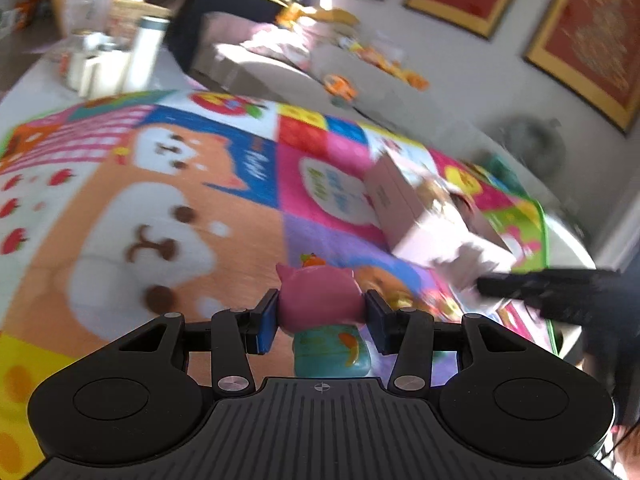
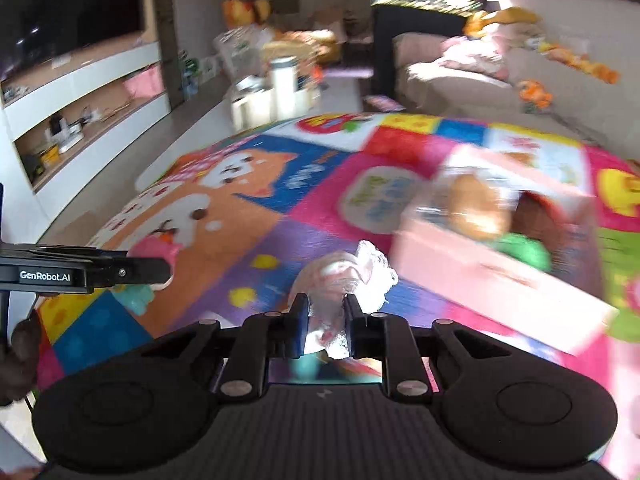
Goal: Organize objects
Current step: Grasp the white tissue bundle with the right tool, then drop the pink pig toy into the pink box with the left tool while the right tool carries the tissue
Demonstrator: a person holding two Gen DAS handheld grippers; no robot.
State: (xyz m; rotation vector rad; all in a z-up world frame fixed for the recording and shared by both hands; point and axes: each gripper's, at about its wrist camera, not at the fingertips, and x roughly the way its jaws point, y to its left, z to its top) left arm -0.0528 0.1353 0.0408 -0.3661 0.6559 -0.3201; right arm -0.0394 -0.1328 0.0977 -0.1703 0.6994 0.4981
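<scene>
Colourful play mat (image 1: 192,200) covers the floor, its far edge near the sofa (image 2: 460,80). Left gripper (image 1: 322,314) clamps a pink pig toy (image 1: 320,300). Right gripper (image 2: 326,326) clamps a white plush toy (image 2: 348,276). Pink box (image 2: 480,276) sits right; the mat's left half lies open.

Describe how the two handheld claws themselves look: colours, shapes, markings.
Both are matte black. The left claw and the right claw each have blue pads on the fingers, angular linkage arms with silver pivot screws, two round housings, and a ribbed centre plate bearing a small printed mark. Seen from the right wrist, the left one carries white "GenRobot.AI" lettering on its side.
</scene>
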